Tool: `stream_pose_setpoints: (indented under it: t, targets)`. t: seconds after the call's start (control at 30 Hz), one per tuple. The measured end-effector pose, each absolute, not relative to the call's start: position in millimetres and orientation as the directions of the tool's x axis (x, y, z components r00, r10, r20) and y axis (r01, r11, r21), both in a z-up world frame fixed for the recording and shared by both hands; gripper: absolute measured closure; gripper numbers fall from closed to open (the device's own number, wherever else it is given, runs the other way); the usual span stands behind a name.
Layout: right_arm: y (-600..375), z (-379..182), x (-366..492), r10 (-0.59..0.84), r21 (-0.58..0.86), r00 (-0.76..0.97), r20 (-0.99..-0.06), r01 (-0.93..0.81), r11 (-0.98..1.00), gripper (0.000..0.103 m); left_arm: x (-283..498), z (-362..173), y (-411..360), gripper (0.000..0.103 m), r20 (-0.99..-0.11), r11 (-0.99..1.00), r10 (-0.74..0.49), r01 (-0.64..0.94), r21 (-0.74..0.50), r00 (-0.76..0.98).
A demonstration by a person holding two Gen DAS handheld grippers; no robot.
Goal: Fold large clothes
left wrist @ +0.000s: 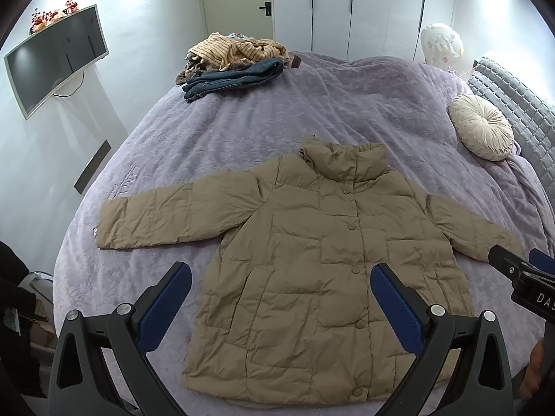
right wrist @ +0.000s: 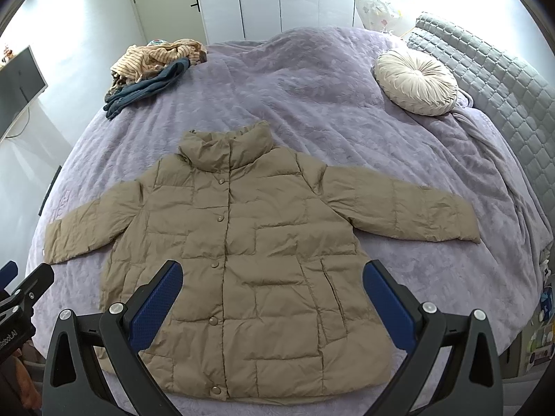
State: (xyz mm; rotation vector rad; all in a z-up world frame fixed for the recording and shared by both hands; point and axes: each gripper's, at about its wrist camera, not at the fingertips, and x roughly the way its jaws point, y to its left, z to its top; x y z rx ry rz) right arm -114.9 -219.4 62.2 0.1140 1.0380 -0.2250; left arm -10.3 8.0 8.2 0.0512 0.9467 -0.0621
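Below both spread hand-held grippers, the jacket lies flat.

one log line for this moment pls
stage: pre-fold | jacket: flat, buttoned, sleeves spread | left gripper: open, empty | right gripper: open, empty

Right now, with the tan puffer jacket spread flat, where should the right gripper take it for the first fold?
Probably the cuff of the right sleeve. It lies flat, stretched out sideways on the purple bedspread, free of the puffer jacket body. Bring the open right gripper in from the outer end and pinch the cuff edge.
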Motion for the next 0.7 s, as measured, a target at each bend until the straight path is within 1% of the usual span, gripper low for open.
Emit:
stream_pose_setpoints:
  t: [0.7]
  targets:
    - [-220.4,60.9,-114.4,-0.130,-0.011,0.481,-0.867,0.242,0.970,0.000,-9.6,7.1,10.9,0.000,-0.813,0.997,-0.020,0.068,0.024,0.582]
